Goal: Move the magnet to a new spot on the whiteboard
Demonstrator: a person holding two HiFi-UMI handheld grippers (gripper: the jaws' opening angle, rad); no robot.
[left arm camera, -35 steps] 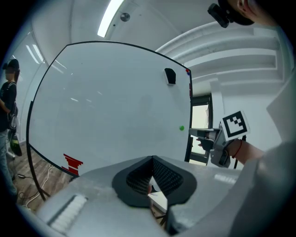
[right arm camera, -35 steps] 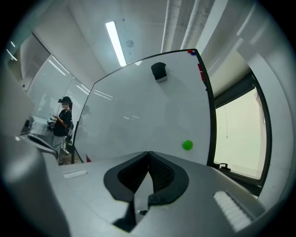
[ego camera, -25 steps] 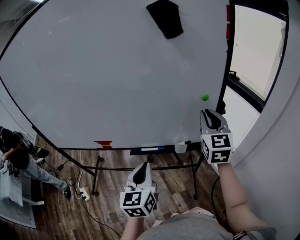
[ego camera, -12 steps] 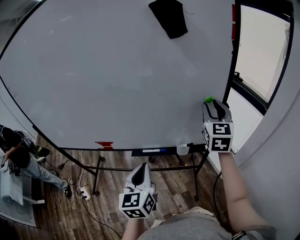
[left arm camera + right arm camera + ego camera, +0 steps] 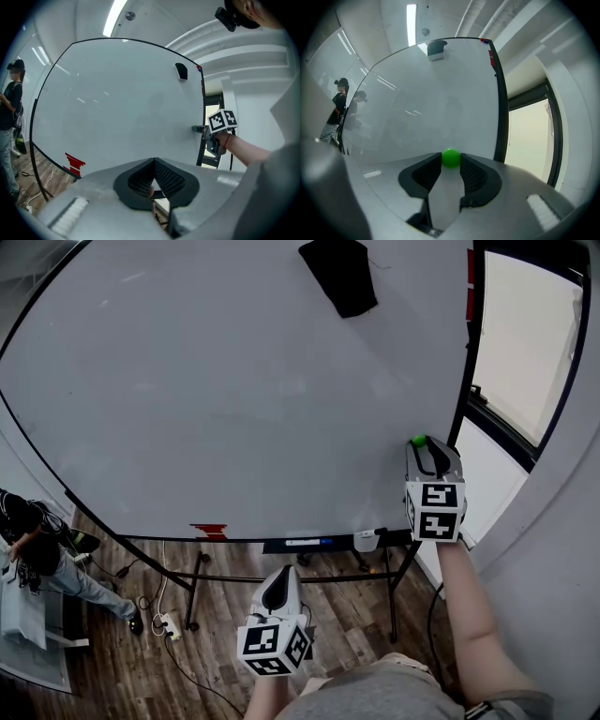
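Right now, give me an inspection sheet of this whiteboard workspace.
Surface: whiteboard upright on a stand, with a red mark at its lower edge.
Job's things: green magnet on the board near its right edge, between the right gripper's jaw tips.
Clutter: black eraser stuck high on the board; small items on the tray ledge.
Grippers: right gripper has just been closing, and its pads appear to touch the magnet on both sides. Left gripper has its jaws together, empty, held low.
Cables: power strip and cords on the floor under the stand.
Surroundings: wooden floor, a person at the left, window at the right.
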